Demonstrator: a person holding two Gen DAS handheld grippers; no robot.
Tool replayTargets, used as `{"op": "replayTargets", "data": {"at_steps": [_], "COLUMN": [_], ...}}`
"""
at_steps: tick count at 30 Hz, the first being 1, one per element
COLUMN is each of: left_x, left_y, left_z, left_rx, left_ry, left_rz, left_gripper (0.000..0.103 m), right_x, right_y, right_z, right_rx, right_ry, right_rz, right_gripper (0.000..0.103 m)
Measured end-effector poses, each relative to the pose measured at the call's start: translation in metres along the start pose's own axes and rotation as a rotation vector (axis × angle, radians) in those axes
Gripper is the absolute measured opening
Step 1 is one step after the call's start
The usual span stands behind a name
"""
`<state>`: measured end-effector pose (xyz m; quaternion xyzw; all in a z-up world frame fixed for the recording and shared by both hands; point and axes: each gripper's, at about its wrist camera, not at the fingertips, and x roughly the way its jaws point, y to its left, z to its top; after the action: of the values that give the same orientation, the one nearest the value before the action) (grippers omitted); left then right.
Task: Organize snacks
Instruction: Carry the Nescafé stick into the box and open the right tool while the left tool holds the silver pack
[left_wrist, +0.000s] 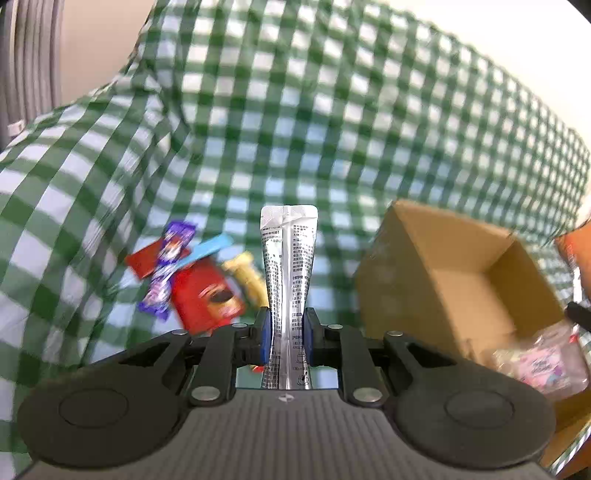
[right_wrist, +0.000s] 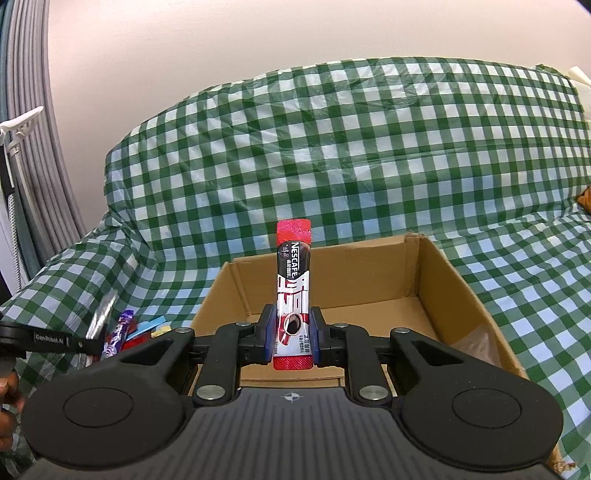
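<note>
In my left gripper I held one silver sachet, its printed back toward me, pinched low on its length between the blue pads so that most of it stood up past the fingertips; my right gripper was closed the same way on one red Nescafé stick, upright, the pads clamping its lower part, its red bottom seam showing below them.

The stick stood in front of the open cardboard box, one box only, flaps up, resting on the green checked cloth; inside it, in the corner nearest my right side, lay one clear crinkled bag with pink print; the rest of the floor I could see was bare cardboard.

Left of the box a loose heap lay on the cloth: two red packets, one purple wrapper, one light-blue strip, one yellow piece, all blurred; the silver sachet was raised above them, apart from the heap.

A hand showed at the left edge of the right wrist view.
</note>
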<state>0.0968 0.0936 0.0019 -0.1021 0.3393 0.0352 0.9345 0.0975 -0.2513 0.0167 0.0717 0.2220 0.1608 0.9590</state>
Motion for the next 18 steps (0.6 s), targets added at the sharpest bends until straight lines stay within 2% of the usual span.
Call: {"op": "replayTargets", "data": {"at_steps": [9, 13, 18], "left_x": [-0.016, -0.015, -0.016], "left_y": [-0.046, -0.069, -0.090], "left_z": [0.006, 0.002, -0.003], "left_rx": [0.046, 0.097, 0.145], "left_ry": [-0.181, -0.181, -0.199], "left_rz": [-0.167, -0.261, -0.344], "left_gripper": [0.019, 0.020, 0.020], "right_x": [0.006, 0.006, 0.008], "right_y": [-0.005, -0.007, -0.011], "right_z": [0.002, 0.003, 0.002], "right_rx": [-0.023, -0.013, 0.030], "right_ry": [-0.033, -0.056, -0.050], "right_rz": [-0.088, -0.133, -0.156], "right_gripper": [0.020, 0.020, 0.020]}}
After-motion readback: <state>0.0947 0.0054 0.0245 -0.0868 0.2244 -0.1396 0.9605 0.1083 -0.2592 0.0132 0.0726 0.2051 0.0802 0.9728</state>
